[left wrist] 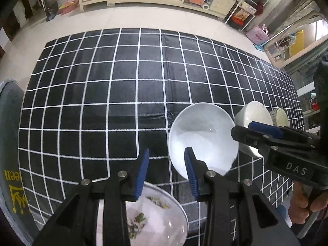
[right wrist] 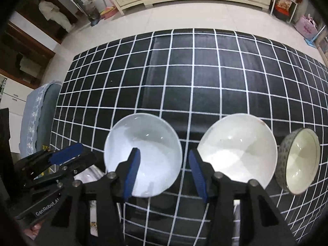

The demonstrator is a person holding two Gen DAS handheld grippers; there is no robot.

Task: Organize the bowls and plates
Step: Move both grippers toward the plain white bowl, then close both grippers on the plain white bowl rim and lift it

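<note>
Both tools, left tool (left wrist: 167,169) and right tool (right wrist: 164,171), hover open and empty over the bench (right wrist: 205,82), where three bowls sit in a row, white bowl (right wrist: 143,155) nearest both, seemingly awaiting stacking.

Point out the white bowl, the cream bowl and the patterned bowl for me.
white bowl (right wrist: 143,155): right wrist view, inner floor.
cream bowl (right wrist: 239,151): right wrist view, inner floor.
patterned bowl (right wrist: 301,162): right wrist view, cream inside.
</note>
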